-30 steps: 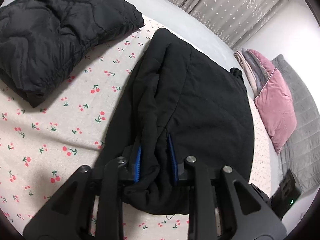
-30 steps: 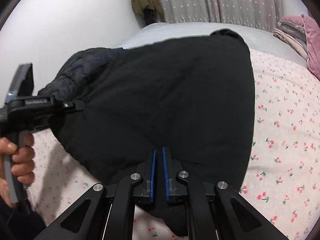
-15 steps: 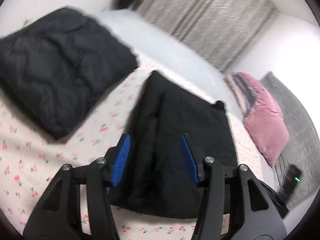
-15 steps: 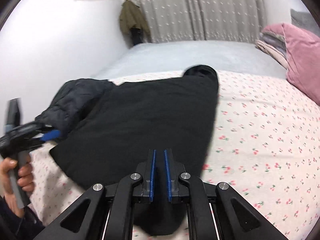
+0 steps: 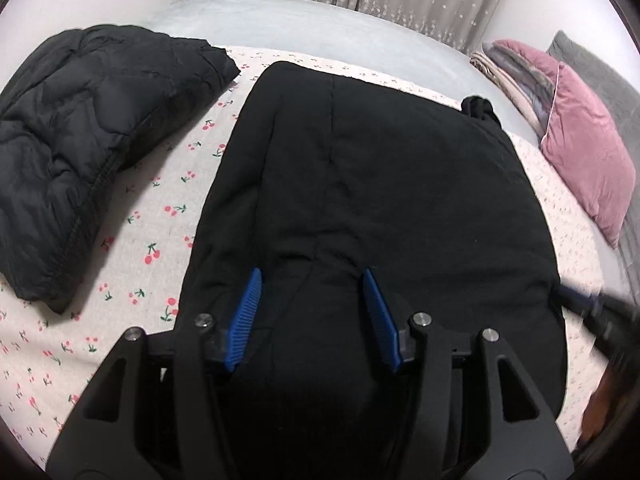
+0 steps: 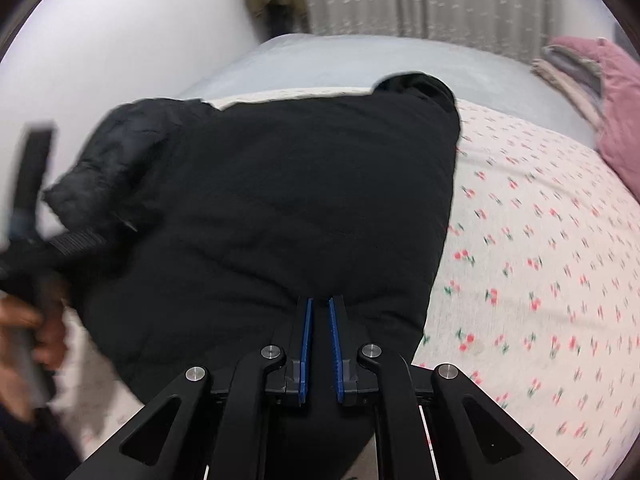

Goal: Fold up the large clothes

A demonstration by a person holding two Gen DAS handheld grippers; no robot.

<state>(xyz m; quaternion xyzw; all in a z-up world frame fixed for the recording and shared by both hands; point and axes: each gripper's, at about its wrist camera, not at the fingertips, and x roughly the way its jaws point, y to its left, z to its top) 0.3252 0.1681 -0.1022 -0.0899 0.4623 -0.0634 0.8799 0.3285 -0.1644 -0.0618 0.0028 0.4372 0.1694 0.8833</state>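
Observation:
A large black padded garment point(image 5: 372, 184) lies folded lengthwise on the cherry-print bed sheet point(image 5: 160, 216); it also shows in the right wrist view point(image 6: 280, 208). My left gripper point(image 5: 312, 300) is open, its blue pads spread over the garment's near edge, holding nothing. My right gripper point(image 6: 318, 336) has its blue pads nearly together at the garment's near right edge, and dark cloth fills the narrow gap between them. The right gripper also shows as a blur at the right edge of the left wrist view point(image 5: 600, 312).
A second black quilted jacket point(image 5: 80, 144) lies folded at the left of the bed. Pink and grey pillows point(image 5: 584, 144) and folded cloths sit at the far right. A grey blanket point(image 5: 320, 20) covers the far end, with curtains behind. The hand holding the left gripper point(image 6: 24, 320) shows blurred.
My left gripper let go of the garment's edge, opened wide and swung to face along it. My right gripper stayed nearly closed on the hem and moved, blurring the view.

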